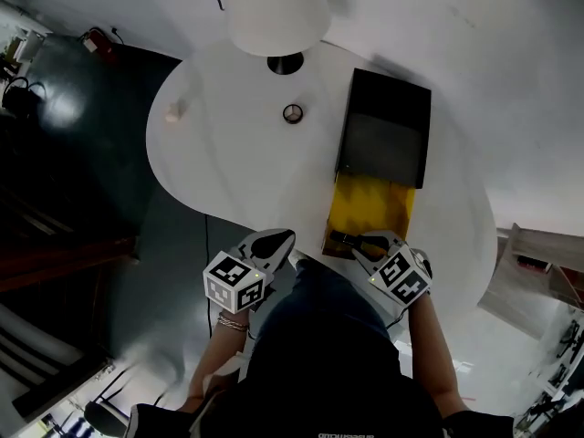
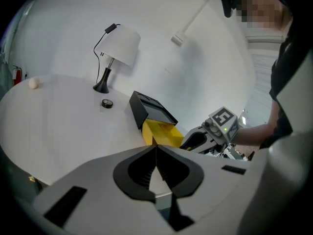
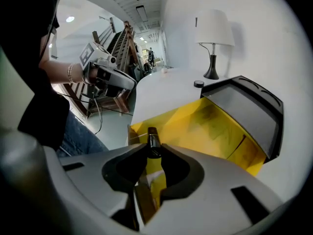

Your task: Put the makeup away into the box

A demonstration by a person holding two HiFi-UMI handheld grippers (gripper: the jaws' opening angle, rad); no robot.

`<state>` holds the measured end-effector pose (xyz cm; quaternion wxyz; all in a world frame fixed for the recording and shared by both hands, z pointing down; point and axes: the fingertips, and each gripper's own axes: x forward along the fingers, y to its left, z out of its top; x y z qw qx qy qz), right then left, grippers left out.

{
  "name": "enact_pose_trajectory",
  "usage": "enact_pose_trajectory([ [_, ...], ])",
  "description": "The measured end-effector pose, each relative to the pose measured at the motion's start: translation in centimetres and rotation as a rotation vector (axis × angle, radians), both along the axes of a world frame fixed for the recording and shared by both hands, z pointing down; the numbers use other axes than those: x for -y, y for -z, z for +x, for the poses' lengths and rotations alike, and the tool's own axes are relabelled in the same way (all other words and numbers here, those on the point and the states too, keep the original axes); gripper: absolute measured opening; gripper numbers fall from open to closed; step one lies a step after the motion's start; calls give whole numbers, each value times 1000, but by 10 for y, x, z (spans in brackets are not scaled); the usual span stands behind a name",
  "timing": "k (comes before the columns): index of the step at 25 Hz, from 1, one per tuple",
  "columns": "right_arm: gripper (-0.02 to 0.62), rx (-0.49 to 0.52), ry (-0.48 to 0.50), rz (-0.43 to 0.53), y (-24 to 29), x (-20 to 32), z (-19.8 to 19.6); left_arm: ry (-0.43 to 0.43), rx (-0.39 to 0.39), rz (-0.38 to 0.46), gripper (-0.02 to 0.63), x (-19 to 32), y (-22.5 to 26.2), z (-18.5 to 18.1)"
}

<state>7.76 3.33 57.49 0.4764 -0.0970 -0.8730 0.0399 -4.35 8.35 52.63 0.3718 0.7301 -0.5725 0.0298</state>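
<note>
Right gripper view: tool [image 3: 153, 153] on makeup [image 3: 153, 139]

The person reaches both forearms forward and down, a gripper in each hand. The left gripper [image 1: 285, 237] slopes gently downward. Its two jaws are pressed together with nothing between them. A bracelet [image 1: 233, 322] circles the wrist behind it. The right gripper [image 1: 358, 245] tips more steeply down, its jaws clamped on a slim dark stick [image 3: 152, 142] that pokes out past the fingertips. The right forearm [image 1: 429, 354] is bare below the sleeve. The two grippers sit side by side, near each other but apart, their marker cubes turned up toward the person's head.
</note>
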Motion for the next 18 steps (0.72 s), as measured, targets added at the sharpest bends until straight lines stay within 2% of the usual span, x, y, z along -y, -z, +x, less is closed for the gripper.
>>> enact_pose_trajectory([
  [10, 103, -96, 101, -85, -21, 5, -4, 18, -20, -50, 23, 20, -18, -5],
  [18, 101, -170, 216, -84, -35, 2, -2, 31, -12, -63, 23, 30, -21, -6],
])
